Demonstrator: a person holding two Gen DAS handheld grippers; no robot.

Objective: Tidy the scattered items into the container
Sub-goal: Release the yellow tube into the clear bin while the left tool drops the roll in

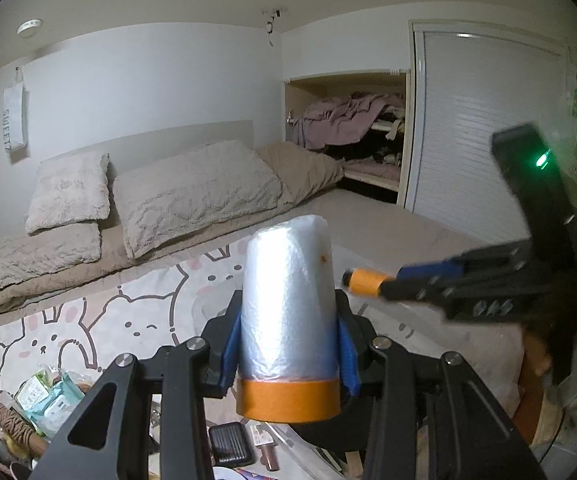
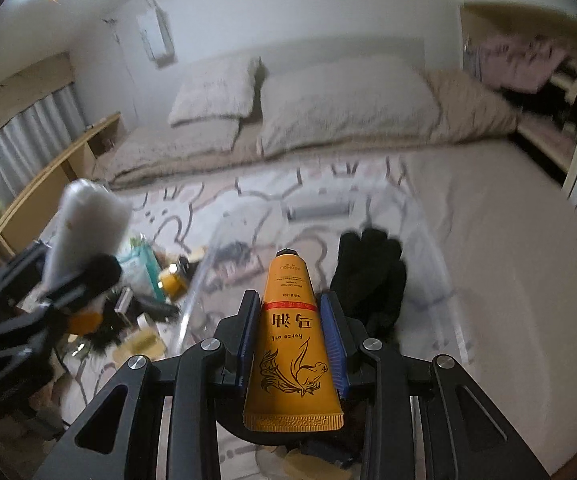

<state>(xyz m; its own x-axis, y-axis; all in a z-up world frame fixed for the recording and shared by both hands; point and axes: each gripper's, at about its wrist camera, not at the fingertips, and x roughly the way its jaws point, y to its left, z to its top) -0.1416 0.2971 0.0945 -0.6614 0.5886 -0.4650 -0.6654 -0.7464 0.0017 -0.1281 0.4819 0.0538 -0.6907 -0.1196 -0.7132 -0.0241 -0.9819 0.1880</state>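
Blue-padded jaws of our left gripper (image 1: 288, 344) clamp a plastic film roll (image 1: 288, 312), long axis pointing forward past the fingertips, orange band nearest the camera. Our right gripper (image 2: 293, 344) clamps an orange tube (image 2: 293, 344), cap forward, above the clear container (image 2: 428, 240) holding a black glove (image 2: 372, 276).

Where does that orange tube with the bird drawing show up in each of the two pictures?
Left wrist view: the orange tube is at right of centre, blurred, sticking out of the right tongs.
Right wrist view: the orange tube is at bottom centre, clamped in the right tongs.
Shared landmark: the big pillow on the bed.
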